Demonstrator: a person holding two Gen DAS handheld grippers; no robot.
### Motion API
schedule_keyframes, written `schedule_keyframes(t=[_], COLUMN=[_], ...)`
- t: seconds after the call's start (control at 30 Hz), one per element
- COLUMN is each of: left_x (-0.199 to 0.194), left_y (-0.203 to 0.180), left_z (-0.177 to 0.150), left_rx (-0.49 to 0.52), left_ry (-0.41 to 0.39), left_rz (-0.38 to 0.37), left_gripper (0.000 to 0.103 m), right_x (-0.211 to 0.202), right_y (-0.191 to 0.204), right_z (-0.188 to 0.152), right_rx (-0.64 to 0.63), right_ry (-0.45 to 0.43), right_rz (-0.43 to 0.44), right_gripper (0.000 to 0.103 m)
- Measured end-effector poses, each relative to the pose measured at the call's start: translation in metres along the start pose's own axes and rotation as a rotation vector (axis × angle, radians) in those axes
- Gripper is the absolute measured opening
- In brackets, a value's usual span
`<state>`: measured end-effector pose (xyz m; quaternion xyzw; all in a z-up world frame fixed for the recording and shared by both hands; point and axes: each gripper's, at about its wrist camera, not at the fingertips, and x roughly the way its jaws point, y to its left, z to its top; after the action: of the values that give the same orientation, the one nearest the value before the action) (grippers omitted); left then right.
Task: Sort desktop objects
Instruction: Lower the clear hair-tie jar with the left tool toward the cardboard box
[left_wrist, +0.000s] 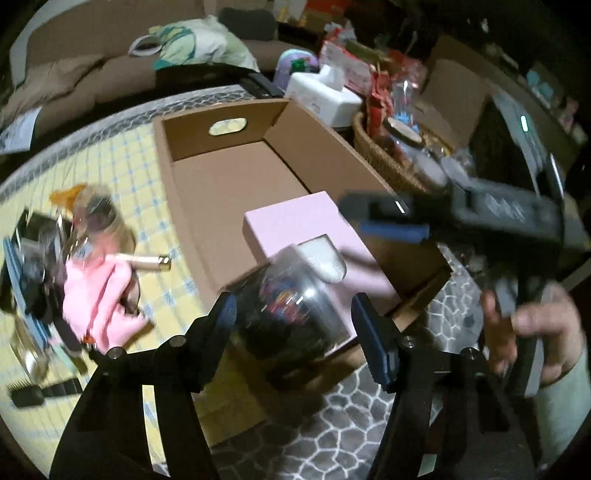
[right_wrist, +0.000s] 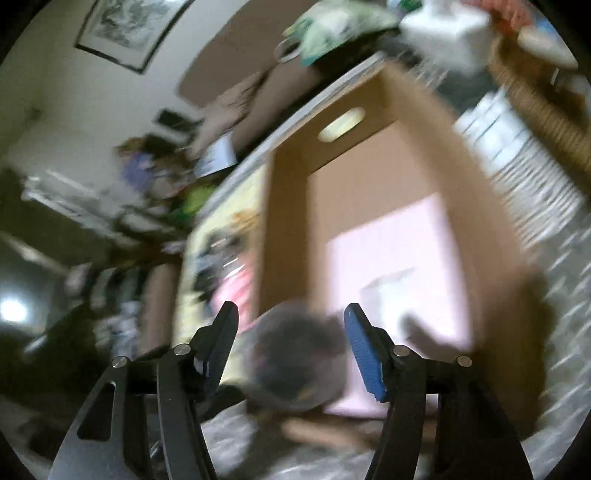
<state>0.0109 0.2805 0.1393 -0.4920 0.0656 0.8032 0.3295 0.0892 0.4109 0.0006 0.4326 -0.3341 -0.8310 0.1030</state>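
- Left gripper (left_wrist: 293, 314) standing with jaws partly spread around a clear round jar (left_wrist: 291, 314) of dark, multicoloured contents; pads looking just beside the jar's sides, pressing or not being impossible to tell through the blur.
- Jar hanging over the near edge of an open cardboard box (left_wrist: 229, 162), right ahead of the left gripper.
- Pink box (left_wrist: 295, 225) with a white window lying inside the cardboard box, just beyond the jar.
- Right gripper (right_wrist: 291, 347) standing partly spread, a blurred dark round thing sitting between and below its fingers; no contact being discernible.
- Heap of pink cloth and dark items (left_wrist: 85, 280) lying left of the left gripper on yellow checked cloth.
- Wicker basket (left_wrist: 384, 155) sitting far ahead to the right.
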Motion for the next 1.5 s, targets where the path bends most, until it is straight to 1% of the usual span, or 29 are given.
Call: schedule_keyframes(t=[0.07, 0.13, 0.17, 0.27, 0.3, 0.37, 0.4, 0.43, 0.47, 0.5, 0.57, 0.6, 0.7, 0.73, 0.8, 0.83, 0.87, 0.9, 0.93, 1.0, 1.07, 1.1, 1.13, 1.17, 1.2, 1.23, 1.33, 1.4, 1.5], left_x=[0.012, 0.022, 0.025, 0.031, 0.034, 0.038, 0.04, 0.043, 0.044, 0.047, 0.052, 0.054, 0.059, 0.06, 0.061, 0.063, 0.064, 0.064, 0.064, 0.063, 0.064, 0.062, 0.058, 0.051, 0.041, 0.029, 0.006, 0.005, 0.012], left_y=[-0.01, -0.014, -0.014, -0.007, -0.003, 0.002, 0.004, 0.007, 0.009, 0.009, 0.004, 0.001, 0.005, 0.005, -0.001, -0.004, -0.006, -0.01, -0.012, -0.012, -0.01, -0.009, -0.004, 0.003, 0.011, 0.017, 0.027, 0.029, 0.014], left_z=[0.007, 0.011, 0.011, 0.008, 0.007, 0.004, 0.003, 0.002, 0.002, 0.002, 0.002, 0.002, 0.001, 0.001, 0.001, -0.001, -0.003, -0.005, -0.007, -0.01, -0.009, -0.01, -0.009, -0.009, -0.009, -0.011, -0.014, -0.01, -0.006], left_rx=[0.03, 0.037, 0.027, -0.016, -0.038, -0.057, -0.067, -0.079, -0.087, -0.092, -0.065, -0.053, -0.07, -0.065, -0.016, 0.02, 0.038, 0.057, 0.065, 0.064, 0.071, 0.065, 0.036, -0.01, -0.051, -0.076, -0.092, -0.091, -0.065], left_ry=[0.035, 0.057, 0.063, 0.066, 0.072, 0.066, 0.059, 0.054, 0.049, 0.046, 0.033, 0.035, 0.038, 0.04, 0.041, 0.038, 0.025, 0.01, -0.006, -0.039, -0.067, -0.079, -0.079, -0.081, -0.095, -0.109, -0.126, -0.101, -0.05], left_rz=[0.055, 0.11, 0.115, 0.096, 0.077, 0.079, 0.071, 0.063, 0.053, 0.047, 0.05, 0.053, -0.001, -0.005, 0.03, 0.055, 0.063, 0.075, 0.082, 0.075, 0.048, 0.041, 0.026, -0.007, -0.04, -0.04, -0.027, -0.045, -0.074], left_gripper=[0.063, 0.063, 0.062, 0.062, 0.062, 0.065, 0.067, 0.067, 0.066, 0.066, 0.064, 0.065, 0.065, 0.065, 0.065, 0.065, 0.065, 0.065, 0.065, 0.062, 0.061, 0.058, 0.056, 0.056, 0.056, 0.055, 0.055, 0.054, 0.04], right_x=[-0.001, 0.011, 0.019, 0.066, 0.084, 0.12, 0.131, 0.137, 0.136, 0.135, 0.131, 0.128, 0.121, 0.118, 0.119, 0.116, 0.112, 0.106, 0.097, 0.076, 0.055, 0.047, 0.042, 0.036, 0.034, 0.032, 0.034, 0.043, 0.05], right_y=[0.004, 0.012, 0.016, 0.031, 0.035, 0.033, 0.031, 0.031, 0.032, 0.029, 0.024, 0.022, 0.018, 0.017, 0.018, 0.018, 0.018, 0.019, 0.022, 0.023, 0.023, 0.021, 0.02, 0.018, 0.018, 0.018, 0.013, 0.005, -0.009], right_z=[0.022, 0.04, 0.046, 0.06, 0.059, 0.053, 0.049, 0.046, 0.044, 0.045, 0.045, 0.045, 0.048, 0.049, 0.049, 0.048, 0.046, 0.043, 0.04, 0.035, 0.03, 0.026, 0.022, 0.016, 0.012, 0.006, -0.004, -0.011, -0.012], right_rx=[-0.076, -0.148, -0.179, -0.278, -0.311, -0.388, -0.422, -0.47, -0.496, -0.49, -0.503, -0.528, -0.544, -0.556, -0.593, -0.596, -0.591, -0.583, -0.564, -0.495, -0.399, -0.351, -0.31, -0.269, -0.254, -0.246, -0.212, -0.151, -0.071], right_ry=[-0.023, -0.006, 0.012, 0.101, 0.138, 0.234, 0.269, 0.281, 0.272, 0.279, 0.293, 0.3, 0.306, 0.303, 0.298, 0.296, 0.294, 0.282, 0.264, 0.227, 0.199, 0.191, 0.188, 0.193, 0.201, 0.208, 0.229, 0.251, 0.258], right_rz=[-0.111, -0.19, -0.216, -0.299, -0.324, -0.406, -0.445, -0.48, -0.478, -0.474, -0.486, -0.503, -0.554, -0.577, -0.621, -0.637, -0.649, -0.648, -0.618, -0.504, -0.387, -0.319, -0.266, -0.222, -0.196, -0.175, -0.142, -0.122, -0.081], right_gripper=[0.063, 0.063, 0.063, 0.063, 0.063, 0.06, 0.06, 0.061, 0.061, 0.061, 0.062, 0.063, 0.063, 0.063, 0.063, 0.062, 0.062, 0.062, 0.062, 0.062, 0.062, 0.062, 0.062, 0.062, 0.062, 0.062, 0.062, 0.063, 0.064])
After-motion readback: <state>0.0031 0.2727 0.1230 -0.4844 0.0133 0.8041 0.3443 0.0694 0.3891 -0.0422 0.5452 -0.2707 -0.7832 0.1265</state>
